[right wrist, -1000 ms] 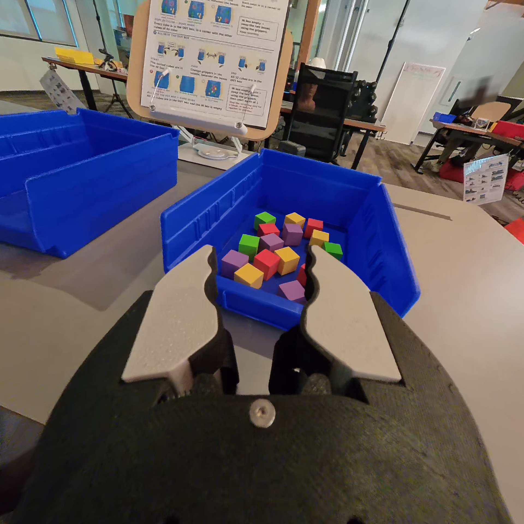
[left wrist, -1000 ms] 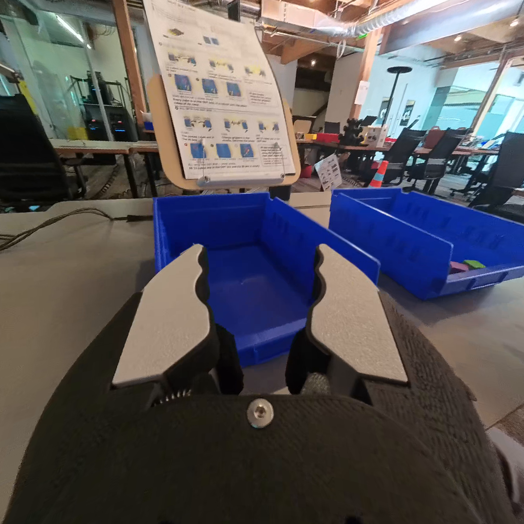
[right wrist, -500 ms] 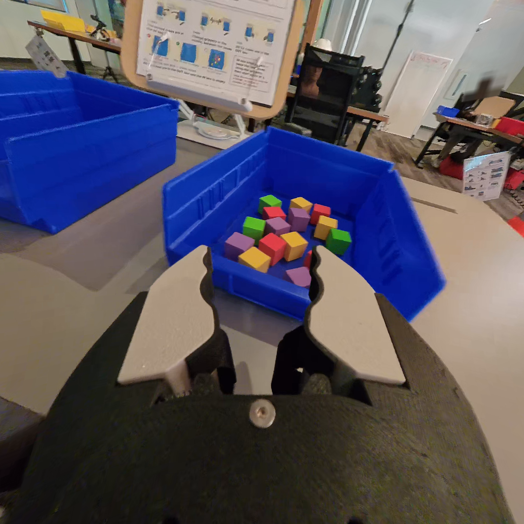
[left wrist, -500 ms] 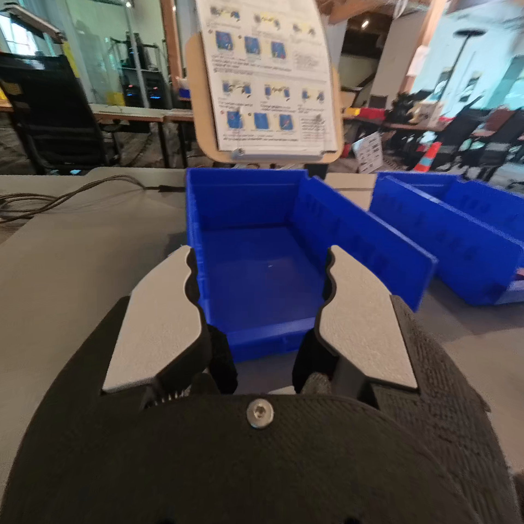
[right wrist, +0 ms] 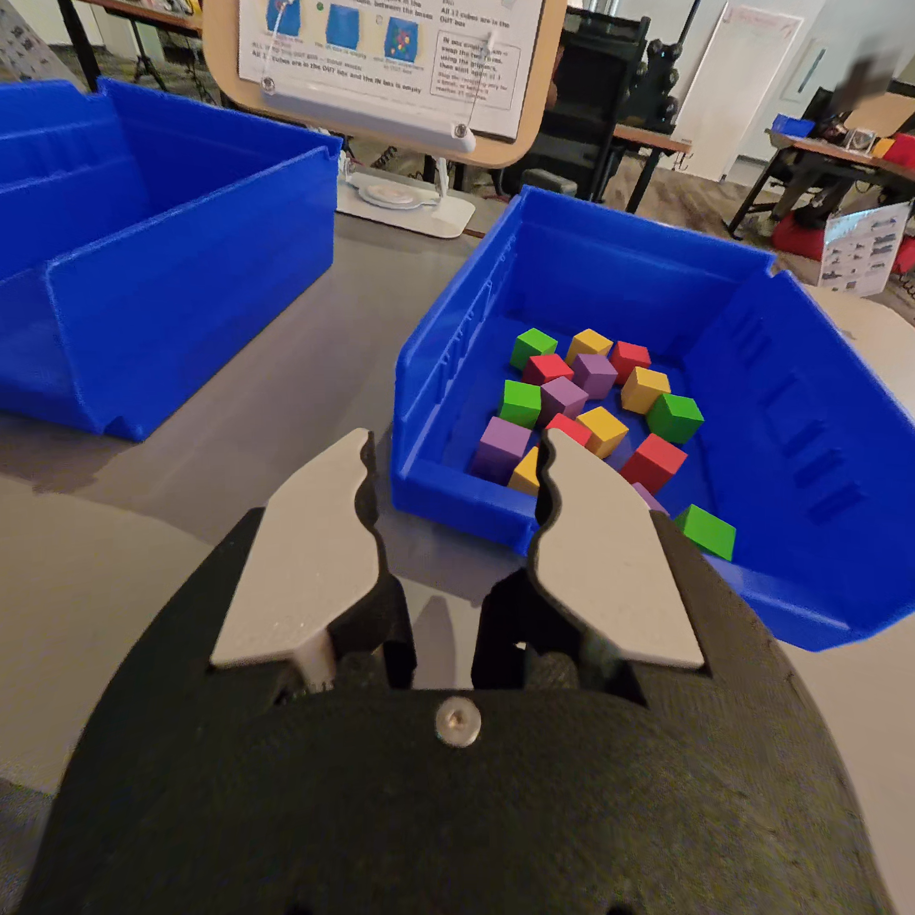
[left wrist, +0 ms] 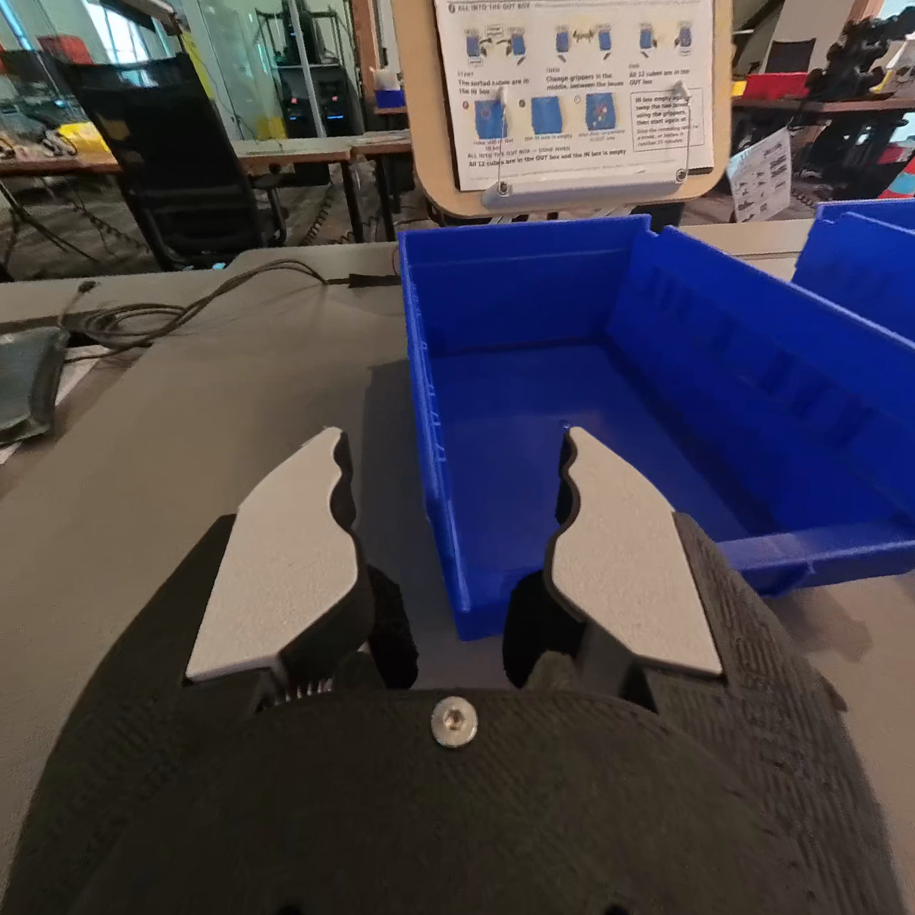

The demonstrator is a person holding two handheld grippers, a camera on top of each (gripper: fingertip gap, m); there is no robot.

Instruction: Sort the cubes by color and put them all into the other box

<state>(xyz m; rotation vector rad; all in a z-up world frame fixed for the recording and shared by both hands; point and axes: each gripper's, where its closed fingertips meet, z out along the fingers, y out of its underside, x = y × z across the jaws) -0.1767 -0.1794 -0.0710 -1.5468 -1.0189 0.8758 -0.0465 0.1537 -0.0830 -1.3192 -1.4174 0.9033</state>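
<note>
Overhead, the left gripper (left wrist: 453,440) is hovering agape and unladen above the empty blue bin (left wrist: 520,297), while the right gripper (right wrist: 455,440), equally unladen, is nearing the cube-filled bin (right wrist: 445,500), risking clipping its rim.

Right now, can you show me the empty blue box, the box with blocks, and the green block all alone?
empty blue box (left wrist: 520,297): left wrist view, back wall.
box with blocks (right wrist: 619,267): right wrist view, back wall.
lone green block (right wrist: 707,532): right wrist view, top face.

bare table (right wrist: 307,346) between bins; cubes (right wrist: 594,396) crowd right bin (right wrist: 455,500); left bin (left wrist: 495,307) open.
</note>
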